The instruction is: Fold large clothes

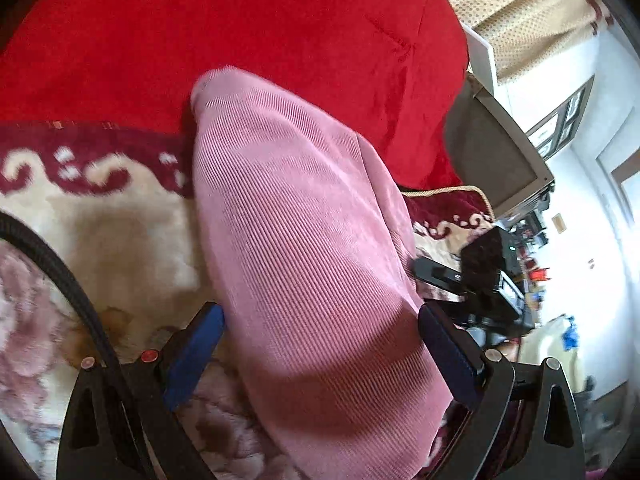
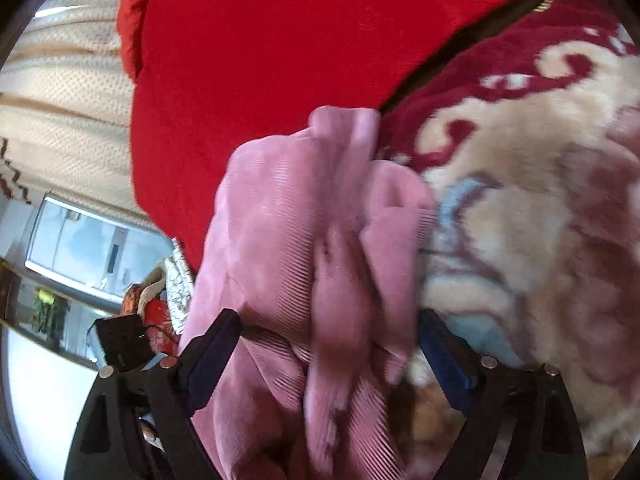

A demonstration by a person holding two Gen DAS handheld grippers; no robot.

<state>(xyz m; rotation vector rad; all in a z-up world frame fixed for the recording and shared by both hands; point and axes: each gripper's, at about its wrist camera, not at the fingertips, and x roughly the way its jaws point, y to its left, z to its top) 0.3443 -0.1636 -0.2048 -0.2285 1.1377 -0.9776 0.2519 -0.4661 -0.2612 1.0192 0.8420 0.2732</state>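
The left gripper (image 1: 320, 344) stands with its jaws spread wide, and the pink ribbed garment (image 1: 296, 240) runs straight out ahead between them as one smooth, rounded length. The cloth fills the gap and lies against the inner faces of the blue pads (image 1: 200, 344), but whether they press on it cannot be told. Only this view shows the garment's far end, a rounded tip lying out ahead on the red blanket (image 1: 240, 20). It also shows the black cable (image 1: 60, 264) curving past the left finger and, off to the right, the other gripper's dark body (image 1: 484, 264) beside a grey headboard-like panel (image 1: 492, 152).

From the right wrist the same garment (image 2: 312, 248) looks quite different: bunched, with deep folds and a knob of cloth sticking up ahead. The right gripper (image 2: 328, 344) is wide open, the crumpled cloth lying loose between its fingers. This view alone shows the window (image 2: 88, 240) and the curtain (image 2: 60, 100) off to the left.

To the right of the right gripper the cream and maroon patterned plush blanket (image 2: 520, 200) lies open and flat. Ahead of both grippers the red blanket spreads broad and bare; its edge falls away to the left of the right gripper.
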